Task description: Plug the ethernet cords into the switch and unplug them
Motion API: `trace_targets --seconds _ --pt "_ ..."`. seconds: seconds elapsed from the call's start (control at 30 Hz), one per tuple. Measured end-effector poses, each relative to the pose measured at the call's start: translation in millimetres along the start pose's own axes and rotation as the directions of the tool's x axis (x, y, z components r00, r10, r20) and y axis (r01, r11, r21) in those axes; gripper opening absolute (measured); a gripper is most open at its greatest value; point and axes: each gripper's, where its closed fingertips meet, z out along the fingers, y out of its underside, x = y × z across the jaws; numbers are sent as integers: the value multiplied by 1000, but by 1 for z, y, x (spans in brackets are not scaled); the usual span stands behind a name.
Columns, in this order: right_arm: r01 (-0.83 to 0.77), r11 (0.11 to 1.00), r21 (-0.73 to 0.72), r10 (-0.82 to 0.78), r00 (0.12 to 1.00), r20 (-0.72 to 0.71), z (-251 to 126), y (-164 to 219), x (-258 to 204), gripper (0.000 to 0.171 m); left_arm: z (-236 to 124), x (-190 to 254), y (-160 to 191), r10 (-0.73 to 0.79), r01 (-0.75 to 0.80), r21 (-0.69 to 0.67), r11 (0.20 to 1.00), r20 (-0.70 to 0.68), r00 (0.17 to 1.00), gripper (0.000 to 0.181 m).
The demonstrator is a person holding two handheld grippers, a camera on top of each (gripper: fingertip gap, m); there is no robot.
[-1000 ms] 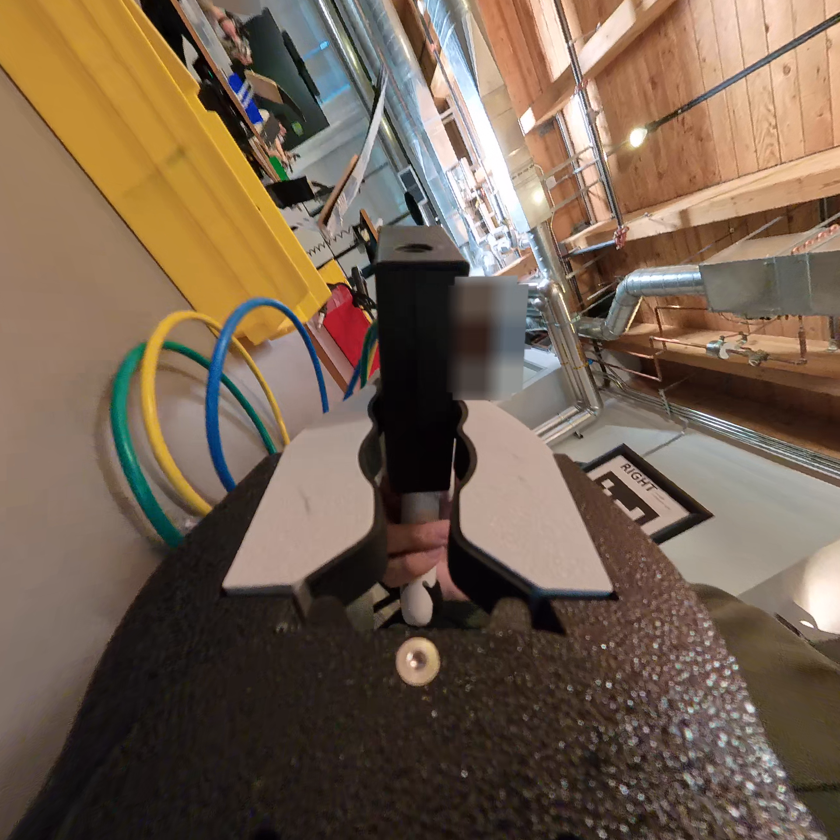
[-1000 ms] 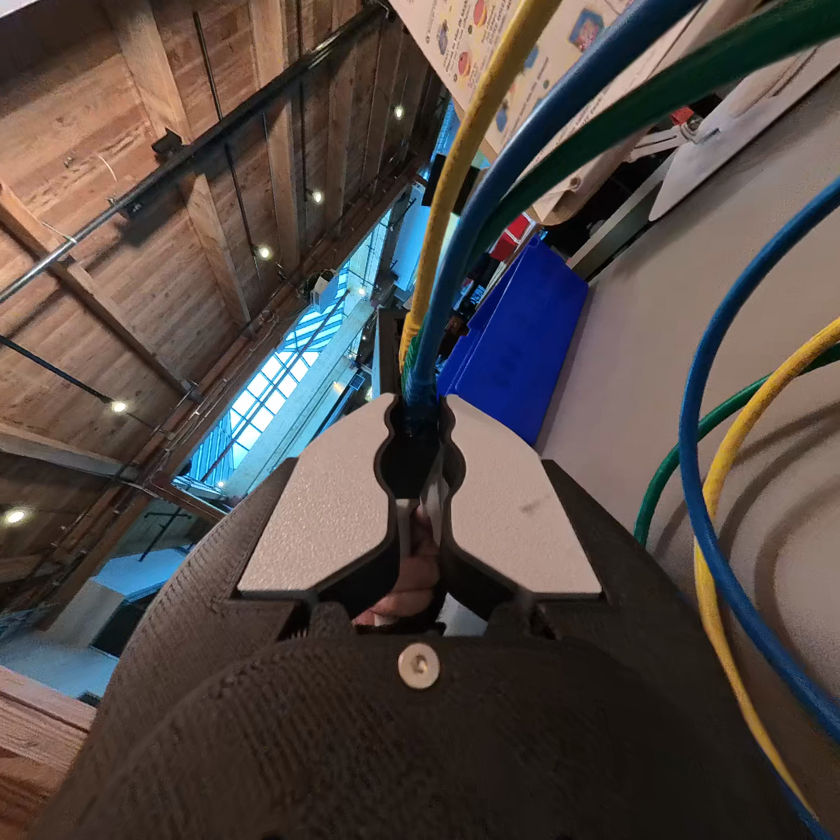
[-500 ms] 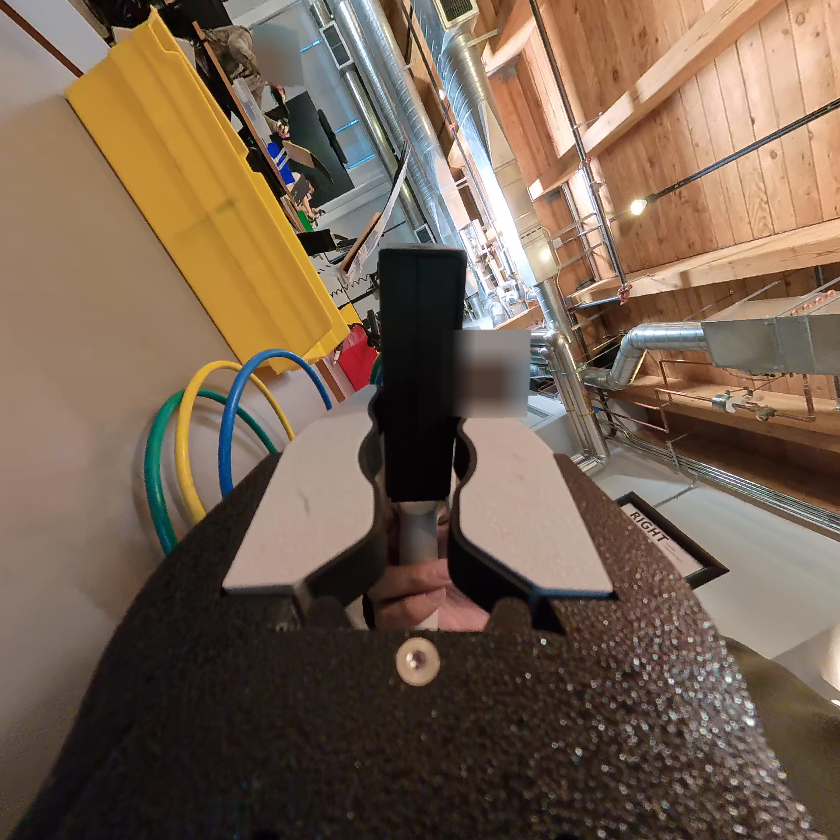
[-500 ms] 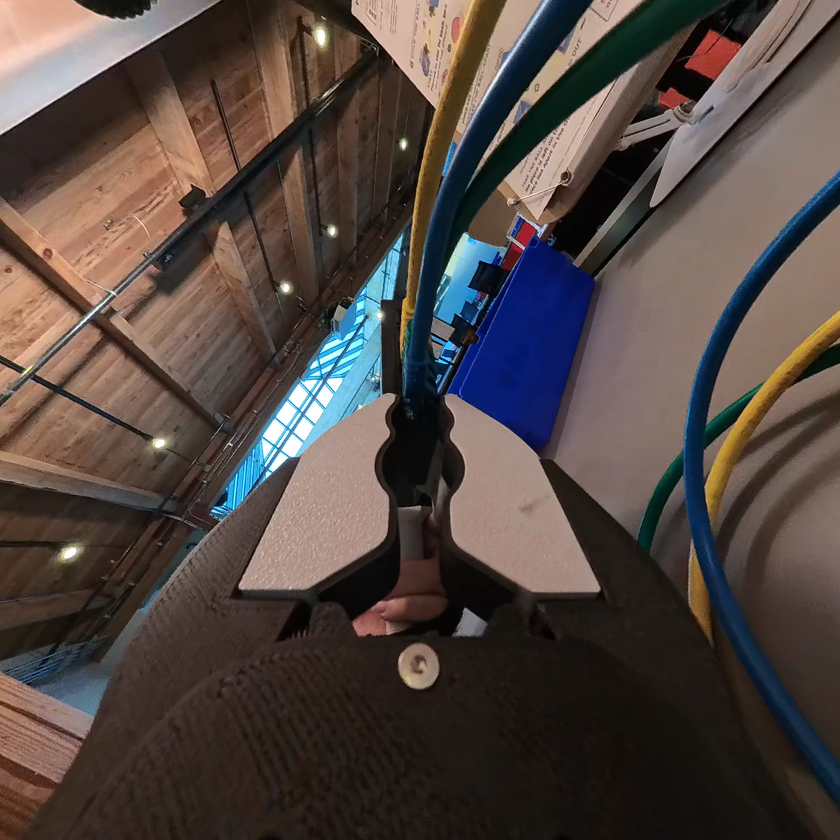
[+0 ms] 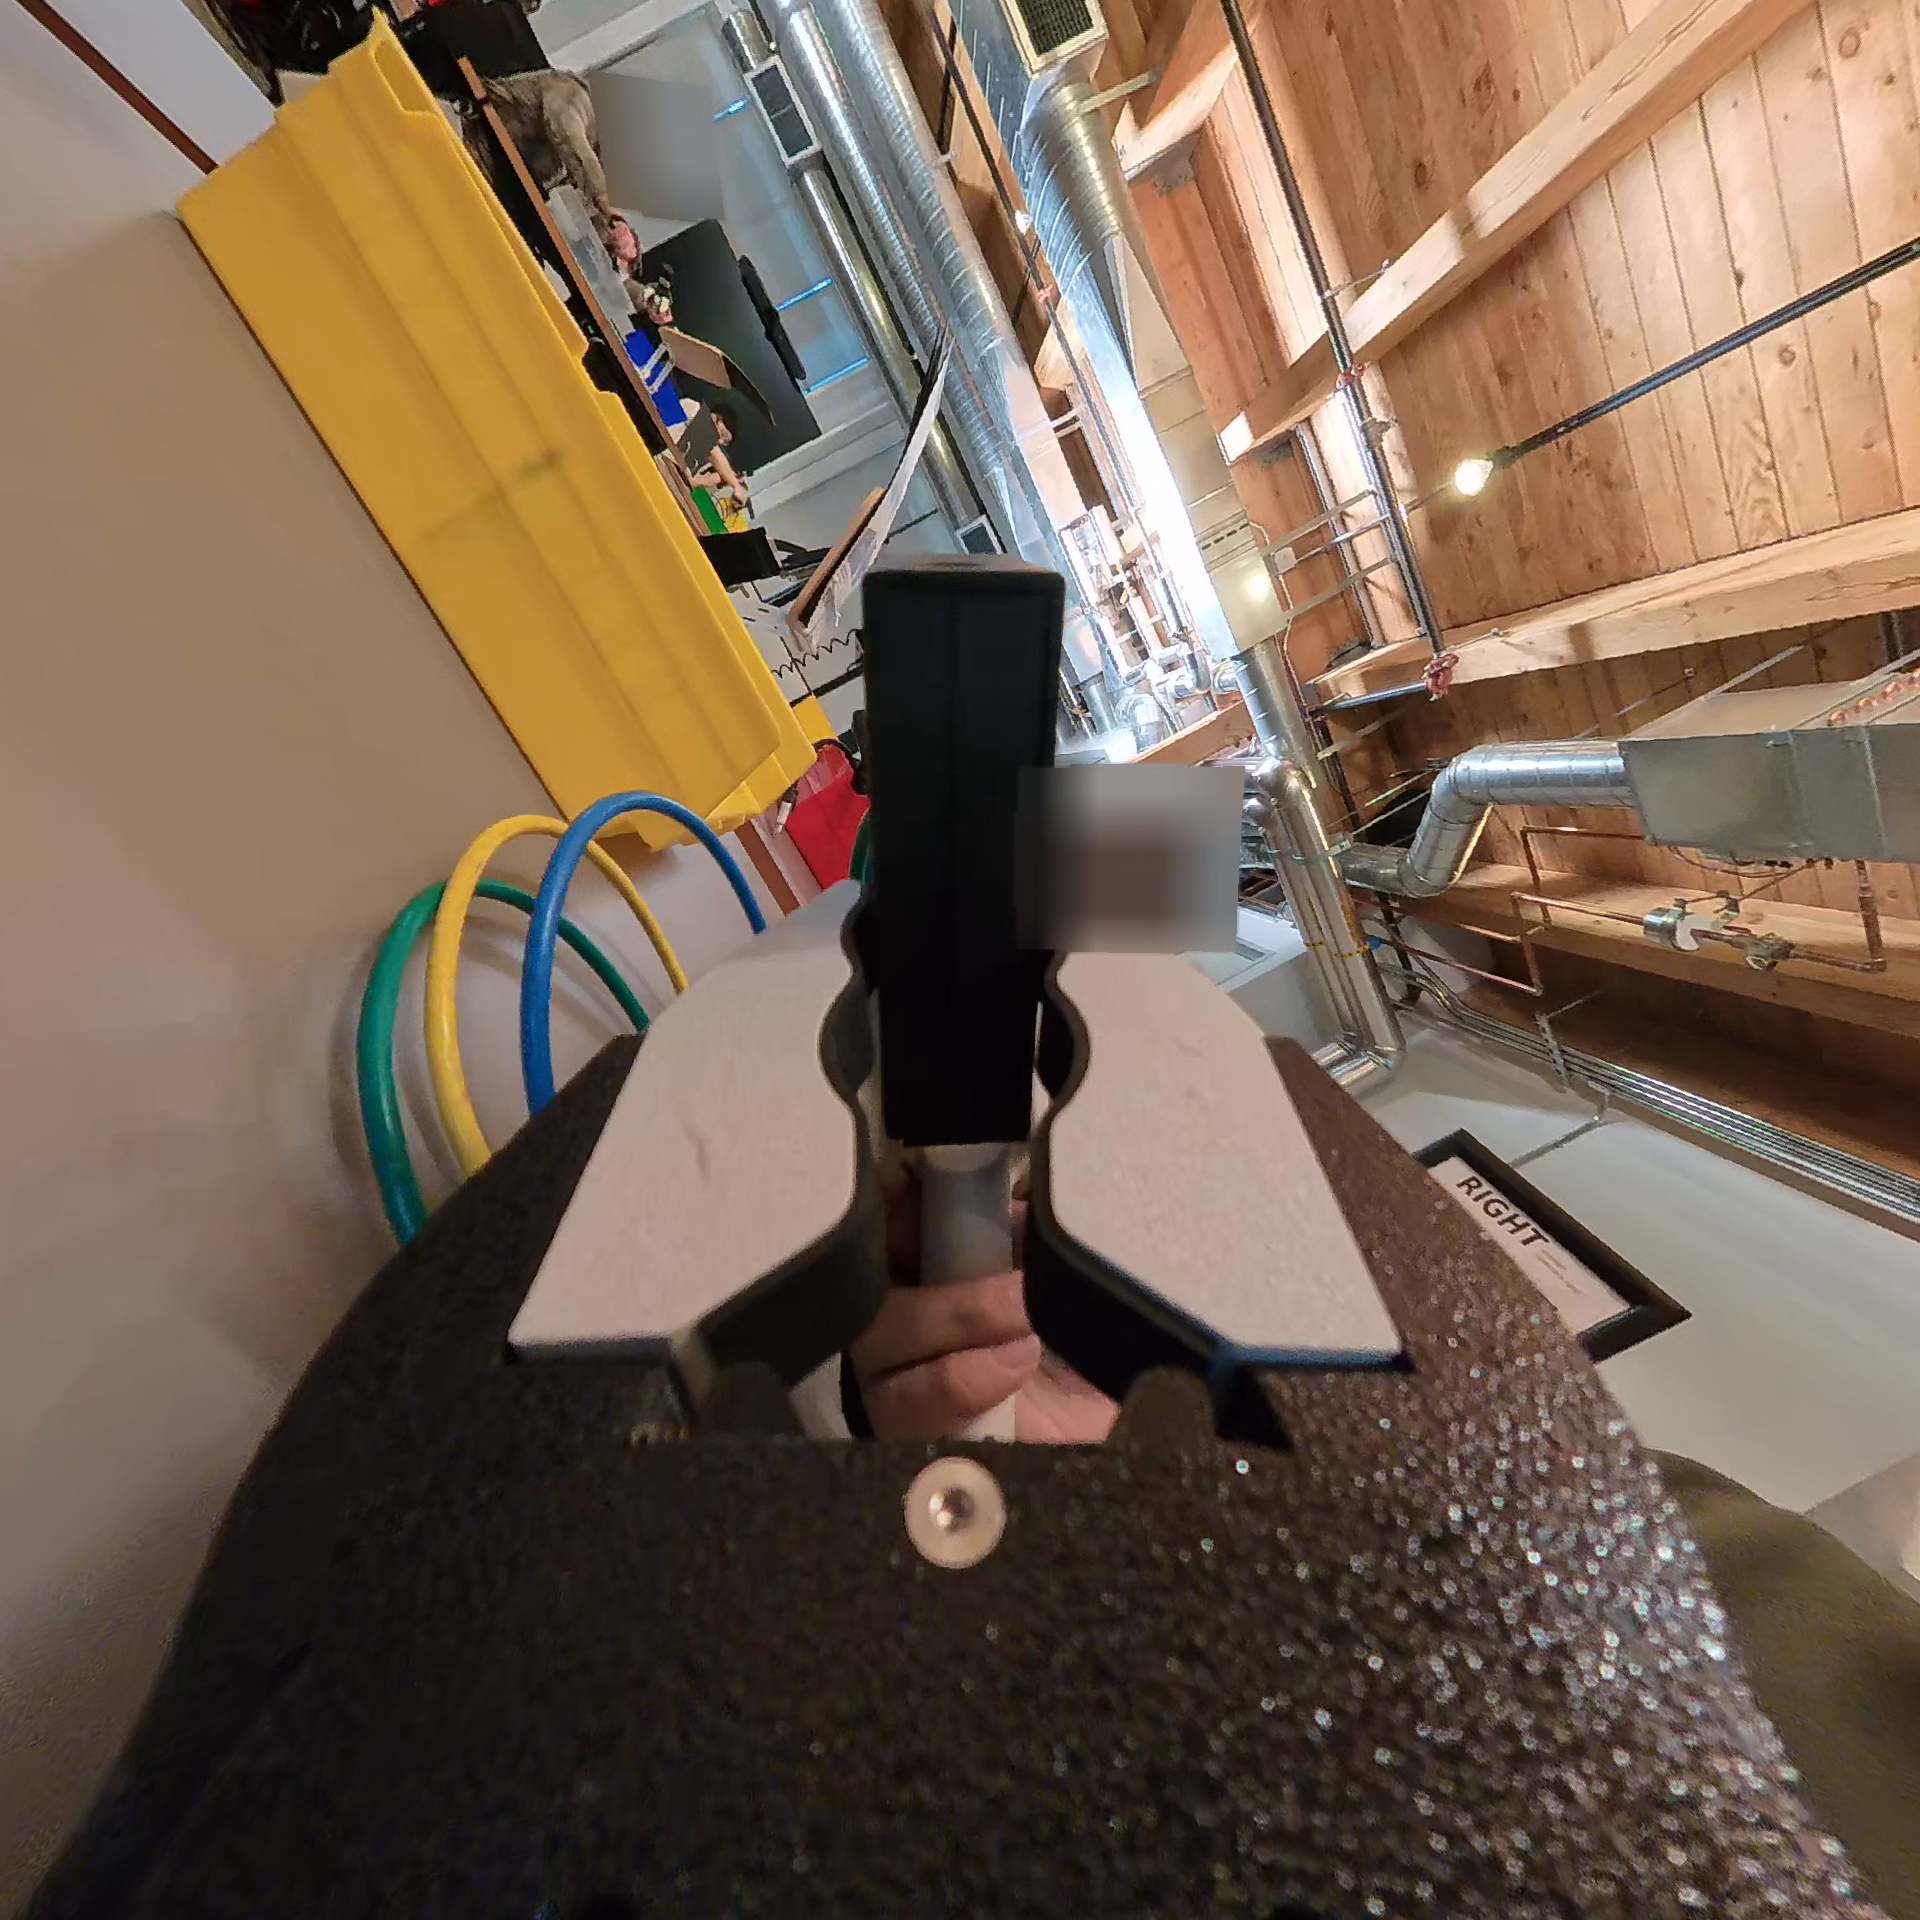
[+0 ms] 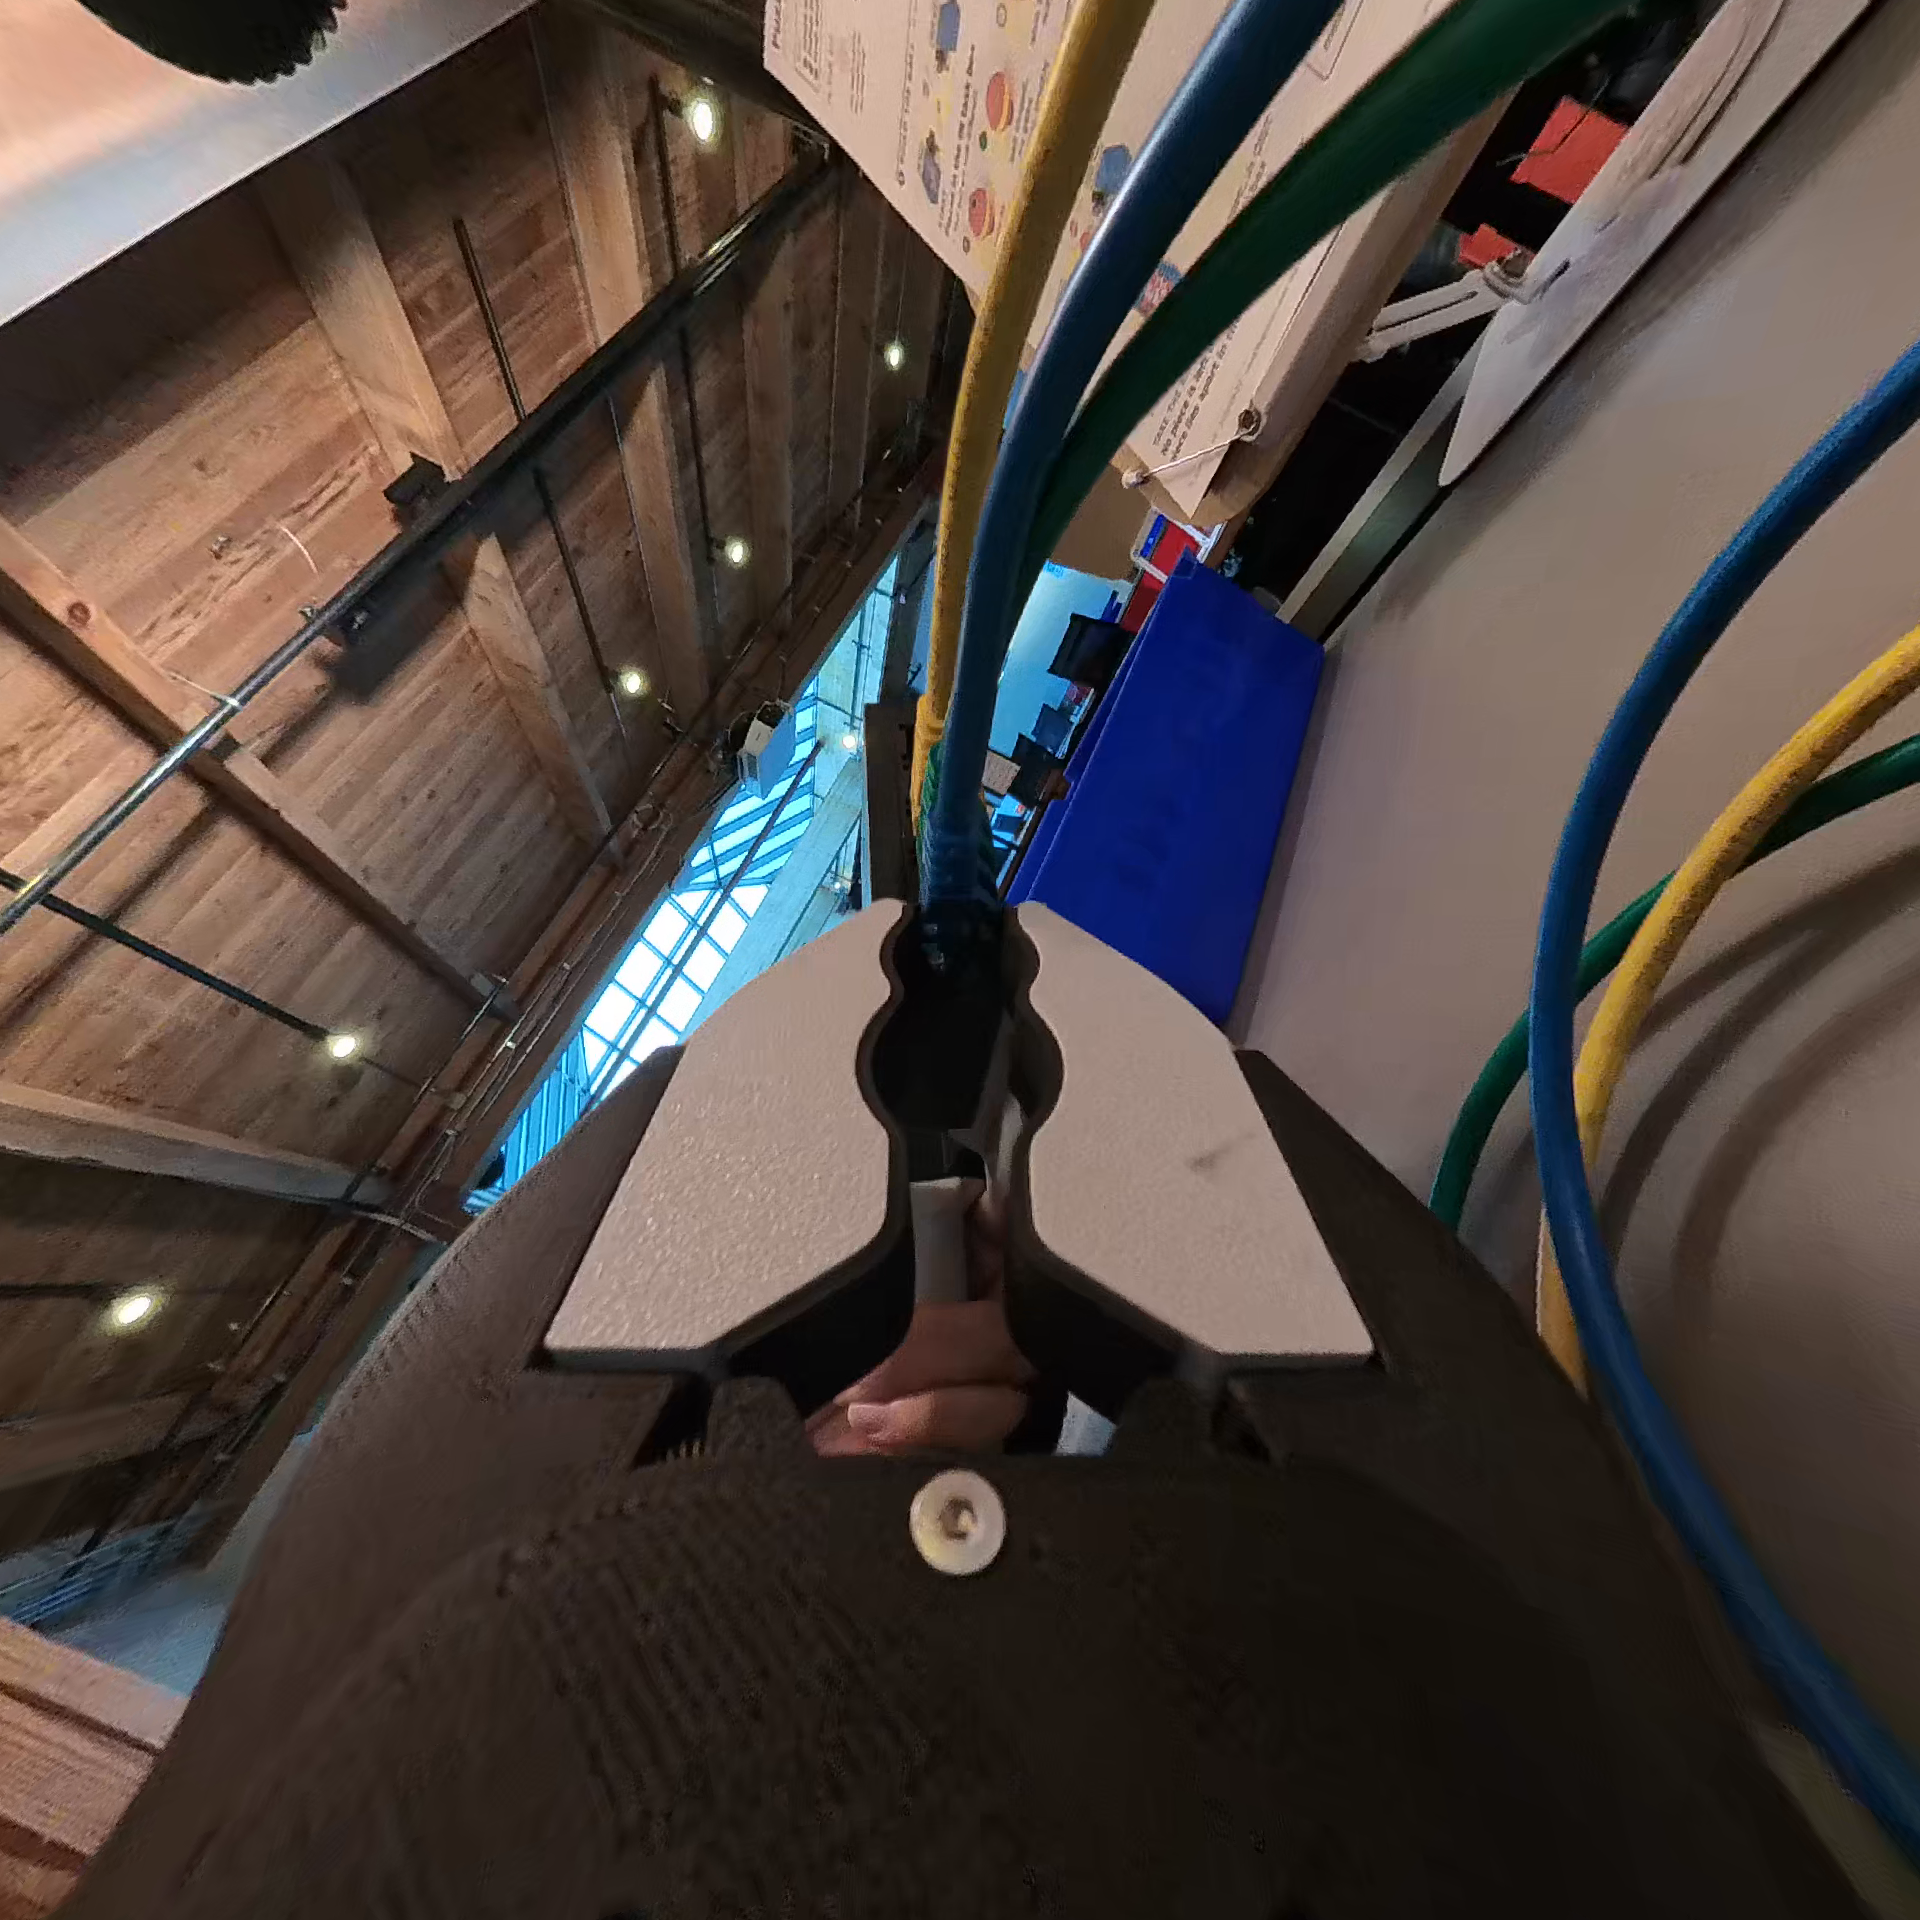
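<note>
In the left wrist view my left gripper (image 5: pixel 951 935) is shut on the black switch (image 5: pixel 961 831), which stands out beyond the fingertips, lifted off the table. Green (image 5: pixel 379 1049), yellow (image 5: pixel 447 987) and blue (image 5: pixel 545 935) ethernet cords loop on the beige table to its left. In the right wrist view my right gripper (image 6: pixel 956 914) is shut on the plug end of the blue cord (image 6: pixel 966 810). The yellow cord (image 6: pixel 961 520) and green cord (image 6: pixel 1247 270) run alongside it toward the thin black edge of the switch (image 6: pixel 883 800). The ports are hidden.
A yellow bin (image 5: pixel 499 436) lies on the table behind the cord loops. A blue bin (image 6: pixel 1174 831) sits on the table's far side. A black-framed marker card (image 5: pixel 1538 1247) lies to the right. Loose loops of all three cords (image 6: pixel 1558 1039) lie at the right. The grippers are tip to tip, or close to it.
Both views have swung while the grips stayed the same. In the left view the yellow bin and the cord loops have slid toward the middle. In the right view the blue bin has shifted right.
</note>
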Motion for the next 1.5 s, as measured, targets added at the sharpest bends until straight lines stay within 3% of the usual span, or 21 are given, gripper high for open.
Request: trace_targets --seconds 0.47,1.0,1.5 --pt "-67 996 55 64 997 47 0 -2 -6 14 3 6 -7 2 -4 160 987 12 1000 27" --pt "-65 995 77 63 998 31 -2 -3 2 14 2 -2 -7 -51 42 196 980 37 998 27" --pt "124 992 -13 -124 992 7 6 0 8 7 -2 -10 -11 40 -43 273 961 17 999 27"
